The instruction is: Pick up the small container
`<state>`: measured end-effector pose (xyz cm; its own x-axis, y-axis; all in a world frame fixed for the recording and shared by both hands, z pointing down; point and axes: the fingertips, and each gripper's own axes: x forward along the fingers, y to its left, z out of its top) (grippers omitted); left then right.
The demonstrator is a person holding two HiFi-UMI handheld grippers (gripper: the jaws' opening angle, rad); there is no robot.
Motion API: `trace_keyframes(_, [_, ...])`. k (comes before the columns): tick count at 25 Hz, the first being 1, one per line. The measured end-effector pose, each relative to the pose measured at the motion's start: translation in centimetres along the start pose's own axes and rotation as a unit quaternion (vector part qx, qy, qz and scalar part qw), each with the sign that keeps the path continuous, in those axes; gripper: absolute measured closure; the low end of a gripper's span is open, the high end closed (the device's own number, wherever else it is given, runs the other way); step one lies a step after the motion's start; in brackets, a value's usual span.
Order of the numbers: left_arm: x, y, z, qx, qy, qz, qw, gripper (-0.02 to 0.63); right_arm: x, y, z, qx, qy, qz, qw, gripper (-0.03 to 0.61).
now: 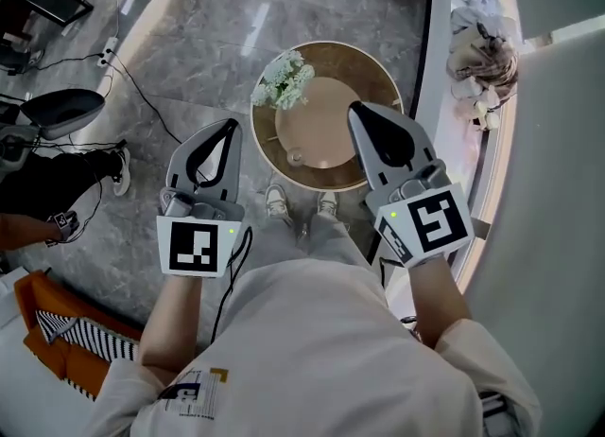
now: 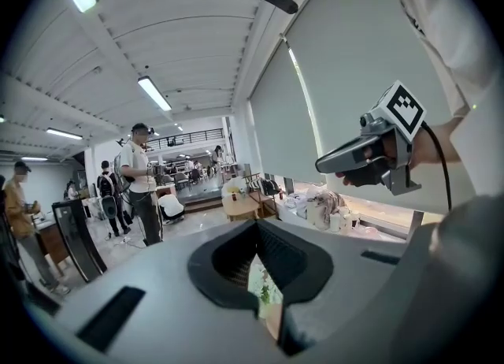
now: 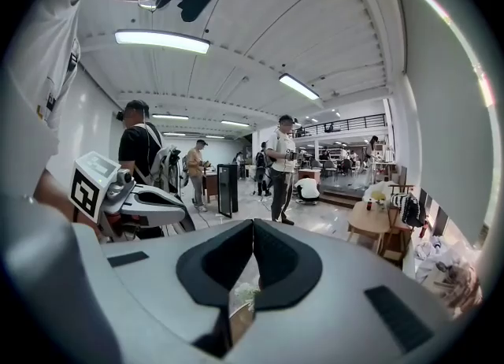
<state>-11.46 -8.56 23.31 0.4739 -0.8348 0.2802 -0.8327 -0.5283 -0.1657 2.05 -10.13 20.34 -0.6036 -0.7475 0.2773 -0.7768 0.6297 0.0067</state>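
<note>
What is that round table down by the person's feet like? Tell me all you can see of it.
The round table looks wooden: a pale inner disc inside a darker brown ring. It stands on grey stone-look floor just beyond the person's shoes. White flowers sit at its far-left edge, a small clear container near its front left. The right gripper overlaps its right side in view.

Probably open office: strip lights, mezzanine

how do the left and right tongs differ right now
The left tongs hang over the grey floor beside the round table; the right tongs are over the table's right edge. The right tongs reach further ahead than the left tongs. Both are shut and empty.
</note>
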Motion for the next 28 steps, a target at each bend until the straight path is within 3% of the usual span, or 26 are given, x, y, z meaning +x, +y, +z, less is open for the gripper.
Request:
trace_keyframes(3, [0.8,0.2,-1.3,-0.021,0.007,0.003,0.9997,0.606,0.6,0.0,-0.6,0.002,0.001,0.011,1.0,0.571])
trace_keyframes(5, [1.4,0.2,-1.7,-0.012,0.008,0.003,0.9999,0.606,1.0,0.0,-1.0,0.003,0.002,0.02,1.0,0.571])
trace_keyframes(12, [3.6,-1.6,-2.7,0.095,-0.001,-0.023,0.9952,0.606,2.7,-0.5,-3.2,0.013,0.007,0.05,0.999,0.571])
trace_keyframes(17, [4.7,-2.8,-5.9,0.098,0.021,-0.056,0.9934,0.604,4.6,-0.1,-5.2,0.024,0.015,0.074,0.997,0.571])
trace_keyframes(21, [5.3,-2.8,-8.6,0.074,0.019,-0.067,0.9948,0.598,6.1,0.4,-7.8,0.02,0.029,0.086,0.996,0.571])
trace_keyframes(28, [7.0,-5.1,-14.5,0.076,0.035,-0.125,0.9886,0.457,8.6,0.5,-12.6,0.021,0.05,0.088,0.995,0.571])
